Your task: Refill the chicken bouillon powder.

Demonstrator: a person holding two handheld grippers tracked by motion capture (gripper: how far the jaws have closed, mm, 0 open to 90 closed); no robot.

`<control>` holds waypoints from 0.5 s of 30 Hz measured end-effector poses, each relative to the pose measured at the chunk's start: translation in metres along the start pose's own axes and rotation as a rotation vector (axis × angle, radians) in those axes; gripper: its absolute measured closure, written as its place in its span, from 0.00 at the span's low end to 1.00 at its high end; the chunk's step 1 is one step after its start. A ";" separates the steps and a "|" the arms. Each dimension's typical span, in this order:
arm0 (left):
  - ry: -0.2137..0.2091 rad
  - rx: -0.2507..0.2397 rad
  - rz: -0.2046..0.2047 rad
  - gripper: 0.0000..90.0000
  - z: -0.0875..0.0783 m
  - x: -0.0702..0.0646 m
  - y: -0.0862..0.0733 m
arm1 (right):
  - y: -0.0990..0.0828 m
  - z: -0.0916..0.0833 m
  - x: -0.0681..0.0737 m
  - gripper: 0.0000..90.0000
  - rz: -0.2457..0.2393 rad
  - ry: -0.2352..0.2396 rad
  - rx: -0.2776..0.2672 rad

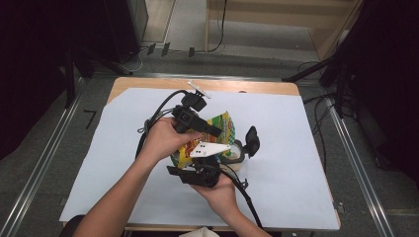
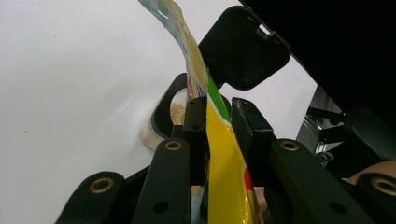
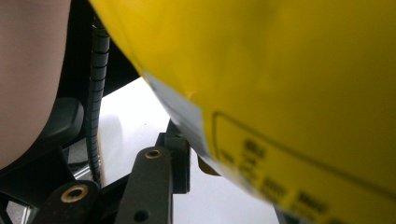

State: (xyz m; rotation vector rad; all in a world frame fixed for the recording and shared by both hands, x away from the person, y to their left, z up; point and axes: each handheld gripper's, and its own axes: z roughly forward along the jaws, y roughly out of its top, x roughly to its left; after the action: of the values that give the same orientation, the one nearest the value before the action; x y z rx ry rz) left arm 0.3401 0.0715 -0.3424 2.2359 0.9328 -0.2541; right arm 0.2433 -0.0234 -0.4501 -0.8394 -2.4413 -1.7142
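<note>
- Left tool (image 1: 210, 129) held in the left hand (image 1: 165, 139), forearm slanting in from below; its jaws are nipped together on a thin sheet, one pad on each side
- Right tool (image 1: 190, 174) lies just under the left tool, gripped from beneath by the right hand (image 1: 220, 190); its jaw state is unclear

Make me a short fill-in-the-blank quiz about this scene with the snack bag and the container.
1. The bag pinched in the left claw is mostly ____ in colour.
2. The container under the bag has its black lid flipped ____.
3. The table is covered by a ____ sheet.
4. The right claw holds the ____.

Missing words: yellow; open; white; bag
</note>
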 end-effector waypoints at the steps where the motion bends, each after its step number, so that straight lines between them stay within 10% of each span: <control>1: -0.001 -0.001 0.000 0.85 0.000 0.000 0.000 | 0.000 0.000 0.000 0.76 0.000 0.000 -0.001; 15: -0.032 -0.001 -0.040 0.87 0.000 0.005 0.001 | 0.003 -0.001 0.001 0.76 0.011 0.009 -0.004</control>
State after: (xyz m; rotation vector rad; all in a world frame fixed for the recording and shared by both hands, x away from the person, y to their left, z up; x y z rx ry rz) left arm 0.3447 0.0736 -0.3435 2.2074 0.9614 -0.3065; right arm 0.2431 -0.0233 -0.4471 -0.8412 -2.4238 -1.7160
